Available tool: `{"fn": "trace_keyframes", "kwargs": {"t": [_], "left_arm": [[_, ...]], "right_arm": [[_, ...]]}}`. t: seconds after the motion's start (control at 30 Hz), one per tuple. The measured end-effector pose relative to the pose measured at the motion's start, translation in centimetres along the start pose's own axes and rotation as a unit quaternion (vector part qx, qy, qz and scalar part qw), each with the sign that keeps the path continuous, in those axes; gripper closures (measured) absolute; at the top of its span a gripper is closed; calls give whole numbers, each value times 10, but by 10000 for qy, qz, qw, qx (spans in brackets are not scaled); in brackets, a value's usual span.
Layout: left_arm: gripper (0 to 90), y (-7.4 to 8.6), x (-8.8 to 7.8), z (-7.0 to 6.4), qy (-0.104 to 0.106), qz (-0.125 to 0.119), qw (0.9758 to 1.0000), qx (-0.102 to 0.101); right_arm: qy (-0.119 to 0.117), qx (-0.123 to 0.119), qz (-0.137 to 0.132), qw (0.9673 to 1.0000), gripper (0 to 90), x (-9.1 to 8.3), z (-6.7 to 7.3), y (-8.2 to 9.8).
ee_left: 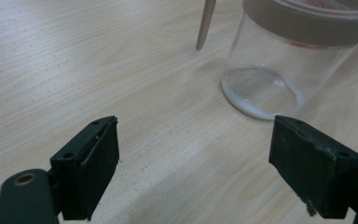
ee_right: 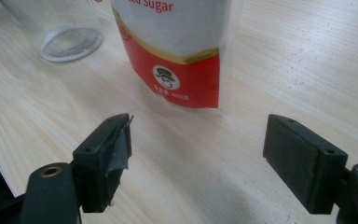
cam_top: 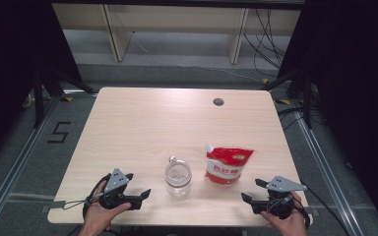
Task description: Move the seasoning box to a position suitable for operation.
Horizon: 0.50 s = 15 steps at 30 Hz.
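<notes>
I hold my left gripper (cam_top: pixel 137 193) and right gripper (cam_top: pixel 254 191) wide and empty, flanking the jar (cam_top: pixel 178 177) and sugar pouch (cam_top: pixel 226 165), ready to reach.

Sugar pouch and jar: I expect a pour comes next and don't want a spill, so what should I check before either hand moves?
1. Left tongs open, nothing held: ok.
2. Right tongs open, nothing held: ok.
3. Sugar pouch stands upright ahead of the right tongs, apart from them: ok.
4. Glass jar upright on the table, ahead of the left tongs: ok.
5. Jar mouth clear for pouring: cannot tell; the left gripper view shows a grey band at its top, and the high view does not settle whether a lid sits there.
6. Pouch's white cap off: not ok, it looks in place.
</notes>
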State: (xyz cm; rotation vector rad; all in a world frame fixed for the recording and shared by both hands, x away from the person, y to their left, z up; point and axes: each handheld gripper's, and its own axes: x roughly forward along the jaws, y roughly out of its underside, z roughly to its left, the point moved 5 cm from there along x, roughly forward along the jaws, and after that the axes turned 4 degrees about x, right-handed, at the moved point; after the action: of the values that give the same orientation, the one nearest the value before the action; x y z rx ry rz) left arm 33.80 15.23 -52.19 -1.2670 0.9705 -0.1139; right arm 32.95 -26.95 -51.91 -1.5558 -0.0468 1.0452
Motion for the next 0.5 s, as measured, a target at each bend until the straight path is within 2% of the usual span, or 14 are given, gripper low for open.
{"fn": "trace_keyframes", "kwargs": {"t": [0.1,0.13,0.17,0.2,0.23,0.27,0.3,0.37,0.47,0.5], "left_arm": [[156,-1,0,1,-30,-50,10000,5],[156,-2,0,0,-41,-106,9999,-95],[159,-2,0,0,-41,-106,9999,-95],[159,-2,0,1,-37,-36,10000,-30],[161,-3,0,2,-4,-71,10000,15],[167,-4,0,2,-24,-61,10000,-66],[177,-4,0,2,-24,-61,10000,-66],[199,-7,3,4,40,-137,9999,-91],[226,-9,5,3,64,-183,9997,-120],[233,-10,5,2,86,-175,9998,-72]], "right_arm": [[38,-28,-20,10000,242,-1,-1,0],[15,-14,-29,10000,241,0,-1,0],[15,-14,-29,10000,241,0,-1,0],[-115,138,41,9998,241,0,2,1],[-89,117,31,9999,241,1,1,1],[-21,44,15,10000,241,0,0,0],[-21,44,15,10000,241,0,0,0],[-38,249,78,9997,241,1,3,2],[-24,106,61,9999,241,1,0,2],[-23,208,53,9998,240,1,1,2]]}}
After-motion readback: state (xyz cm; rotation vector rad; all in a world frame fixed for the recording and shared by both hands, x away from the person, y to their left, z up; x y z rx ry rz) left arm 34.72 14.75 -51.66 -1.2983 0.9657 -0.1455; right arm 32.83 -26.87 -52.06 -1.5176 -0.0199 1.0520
